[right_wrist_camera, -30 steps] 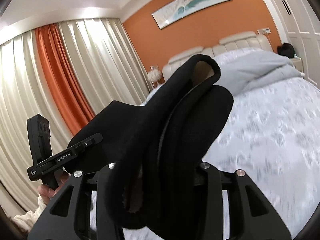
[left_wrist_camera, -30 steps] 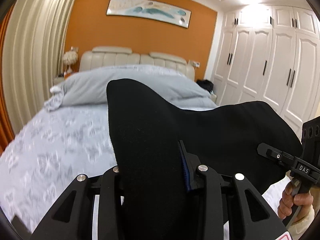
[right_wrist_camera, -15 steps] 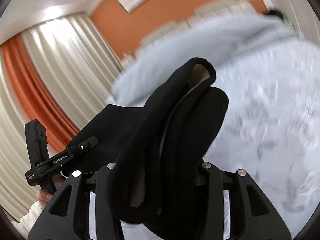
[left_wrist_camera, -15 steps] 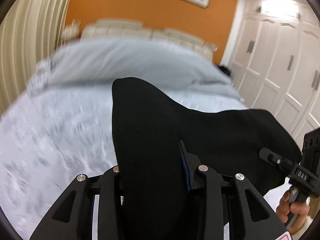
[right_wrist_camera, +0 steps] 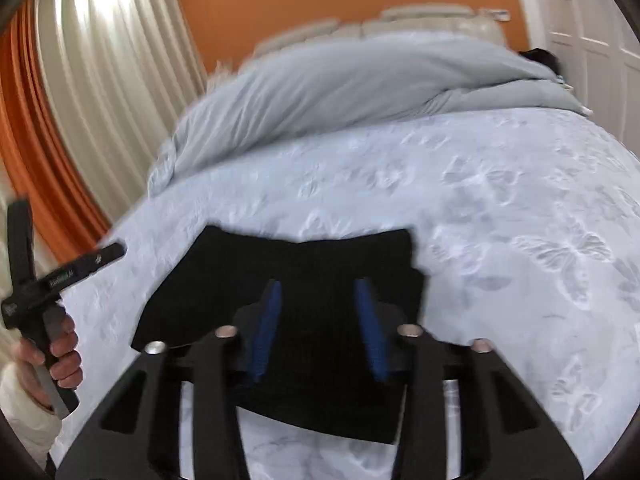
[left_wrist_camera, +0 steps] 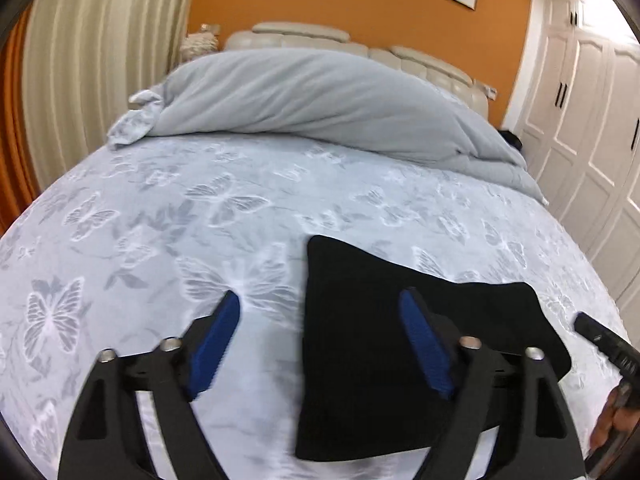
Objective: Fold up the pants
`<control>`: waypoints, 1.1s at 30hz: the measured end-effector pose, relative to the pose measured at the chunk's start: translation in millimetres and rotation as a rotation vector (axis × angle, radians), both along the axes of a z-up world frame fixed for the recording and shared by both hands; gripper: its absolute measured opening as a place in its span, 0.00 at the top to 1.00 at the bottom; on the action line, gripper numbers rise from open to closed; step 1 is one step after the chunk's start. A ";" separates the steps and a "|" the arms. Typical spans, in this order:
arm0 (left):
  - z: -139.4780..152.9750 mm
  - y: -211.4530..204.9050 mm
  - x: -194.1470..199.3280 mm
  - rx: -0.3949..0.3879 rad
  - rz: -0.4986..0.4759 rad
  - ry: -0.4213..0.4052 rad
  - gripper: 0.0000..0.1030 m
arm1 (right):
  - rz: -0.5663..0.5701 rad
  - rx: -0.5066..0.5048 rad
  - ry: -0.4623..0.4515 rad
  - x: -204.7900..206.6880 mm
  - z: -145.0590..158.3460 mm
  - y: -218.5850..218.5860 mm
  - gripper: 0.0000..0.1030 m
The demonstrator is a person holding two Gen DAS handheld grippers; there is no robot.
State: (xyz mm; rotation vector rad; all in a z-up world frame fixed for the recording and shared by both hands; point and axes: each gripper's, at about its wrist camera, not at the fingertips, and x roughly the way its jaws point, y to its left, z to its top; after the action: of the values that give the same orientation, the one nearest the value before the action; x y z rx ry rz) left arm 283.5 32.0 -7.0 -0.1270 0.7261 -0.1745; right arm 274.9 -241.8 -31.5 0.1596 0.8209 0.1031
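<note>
Left hand-held gripper and right hand-held gripper: both spread open, holding nothing. Folded pants on bed; a careless withdrawal could snag the fold.

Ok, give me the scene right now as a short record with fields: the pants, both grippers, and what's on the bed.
pants: black pants, folded flat on the bed
surface: butterfly-print bedspread
left gripper: left gripper, jaws open, holding nothing, one blue pad over the pants and one over the bedspread
right gripper: right gripper, jaws open, over the pants
bedding: grey duvet bunched toward the headboard
background: white wardrobe on the right side, curtains on the left
</note>
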 end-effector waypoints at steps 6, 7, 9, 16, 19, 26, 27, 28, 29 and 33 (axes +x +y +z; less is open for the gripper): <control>-85.3 -30.3 11.8 0.143 0.035 0.154 0.21 | -0.087 -0.119 0.021 -39.2 -0.8 2.0 0.69; -75.6 -27.4 0.7 0.138 0.050 0.142 0.22 | -0.079 -0.113 0.012 -55.3 13.8 5.9 0.67; -54.3 -25.1 -24.7 0.134 0.024 0.130 0.23 | -0.078 -0.098 -0.031 -79.4 36.1 8.9 0.50; 19.1 -23.5 -152.5 0.221 -0.012 -0.051 0.16 | -0.147 -0.190 -0.156 -179.4 77.3 29.6 0.12; 20.0 -13.2 -202.7 0.187 -0.020 -0.051 0.16 | -0.178 -0.123 -0.132 -219.6 57.8 22.9 0.09; -12.6 -14.4 -255.3 0.192 -0.054 -0.015 0.16 | -0.230 -0.048 -0.077 -252.3 35.2 9.3 0.09; -15.6 -15.3 -255.9 0.196 -0.053 -0.015 0.16 | -0.234 -0.052 -0.080 -254.7 34.5 8.7 0.09; -18.1 -15.7 -258.6 0.193 -0.050 -0.014 0.15 | -0.243 -0.055 -0.085 -257.4 34.4 7.7 0.09; -19.9 -15.6 -261.0 0.188 -0.050 -0.012 0.15 | -0.250 -0.053 -0.088 -259.5 33.8 7.5 0.09; -26.7 -20.1 -263.6 0.217 -0.029 -0.030 0.15 | -0.268 -0.027 -0.084 -263.7 28.1 7.0 0.09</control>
State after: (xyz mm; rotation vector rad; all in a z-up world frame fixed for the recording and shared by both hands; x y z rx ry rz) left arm 19.8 11.9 -33.7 0.0929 0.7131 -0.1243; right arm 11.1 -234.8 -3.5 0.2363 0.7108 -0.1527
